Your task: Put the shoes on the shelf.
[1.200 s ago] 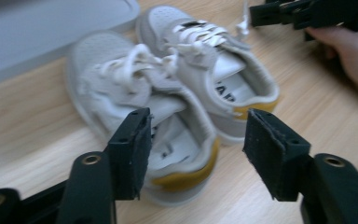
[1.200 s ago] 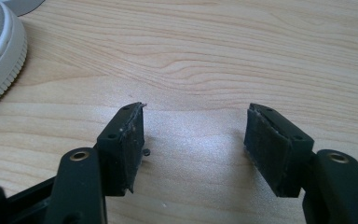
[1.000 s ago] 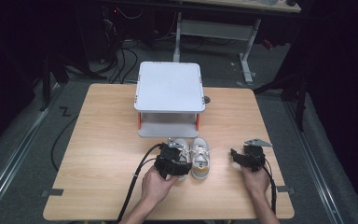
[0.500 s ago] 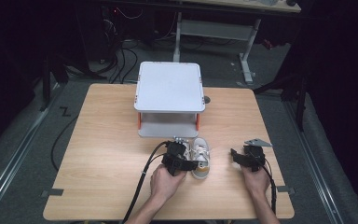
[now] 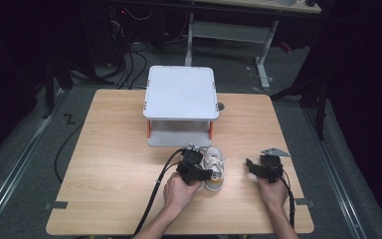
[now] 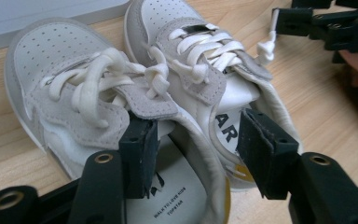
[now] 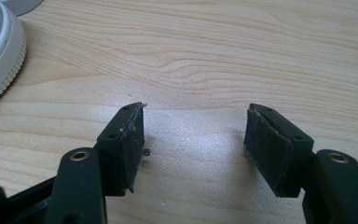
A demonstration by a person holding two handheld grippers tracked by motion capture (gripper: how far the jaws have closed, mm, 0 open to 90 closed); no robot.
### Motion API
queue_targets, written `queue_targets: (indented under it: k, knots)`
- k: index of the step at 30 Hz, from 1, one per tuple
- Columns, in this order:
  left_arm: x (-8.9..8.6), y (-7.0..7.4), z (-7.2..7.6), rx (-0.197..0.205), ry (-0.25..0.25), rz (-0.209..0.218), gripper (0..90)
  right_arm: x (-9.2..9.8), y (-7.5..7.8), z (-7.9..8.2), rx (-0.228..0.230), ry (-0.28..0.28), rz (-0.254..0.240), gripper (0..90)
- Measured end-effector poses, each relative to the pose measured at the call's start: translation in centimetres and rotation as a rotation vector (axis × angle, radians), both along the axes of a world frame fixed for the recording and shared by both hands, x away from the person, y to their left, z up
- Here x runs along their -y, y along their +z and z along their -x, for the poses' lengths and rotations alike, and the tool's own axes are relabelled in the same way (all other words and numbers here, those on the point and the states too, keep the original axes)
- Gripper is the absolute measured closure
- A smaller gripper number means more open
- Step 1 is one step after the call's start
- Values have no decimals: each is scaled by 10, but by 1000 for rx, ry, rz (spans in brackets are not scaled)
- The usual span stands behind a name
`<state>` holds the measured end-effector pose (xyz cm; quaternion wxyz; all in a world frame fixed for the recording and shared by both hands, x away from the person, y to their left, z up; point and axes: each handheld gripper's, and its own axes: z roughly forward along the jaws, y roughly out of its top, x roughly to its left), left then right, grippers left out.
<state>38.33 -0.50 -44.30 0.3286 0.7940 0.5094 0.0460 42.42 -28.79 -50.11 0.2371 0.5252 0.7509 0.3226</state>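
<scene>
Pair of small white shoes (image 5: 213,168): near the table's front edge, just before the grey two-tier stand (image 5: 180,105).
Left tool (image 6: 193,154): has shifted across onto the pair since a second ago; jaws just been closing, half-wide, straddling both inner collars, not yet pinching. Grasp judged imminent.
Right tool (image 7: 193,149): wide, empty, over bare table.

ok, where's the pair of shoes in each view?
High view: shoes at centre bottom, in front of the grey stand, by the left gripper.
Left gripper view: both shoes across the middle; one jaw sits inside each shoe opening, spanning their adjoining walls.
Right gripper view: one sole edge at top left.
Shared landmark: the wooden table.
</scene>
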Motion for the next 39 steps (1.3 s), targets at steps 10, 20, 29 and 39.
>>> queue_targets:
  k: [10, 20, 29, 39]
  knots:
    - [6, -7, -4, 25, -17, -44, 571, 0, 0, 0, 0, 0, 0, 379]
    - [9, -5, 1, 48, -25, -76, 706, 0, 0, 0, 0, 0, 0, 379]
    - [-2, -4, 5, 73, -38, -92, 802, 0, 0, 0, 0, 0, 0, 379]
    - [-13, -3, 11, 103, -70, -76, 822, 0, 0, 0, 0, 0, 0, 379]
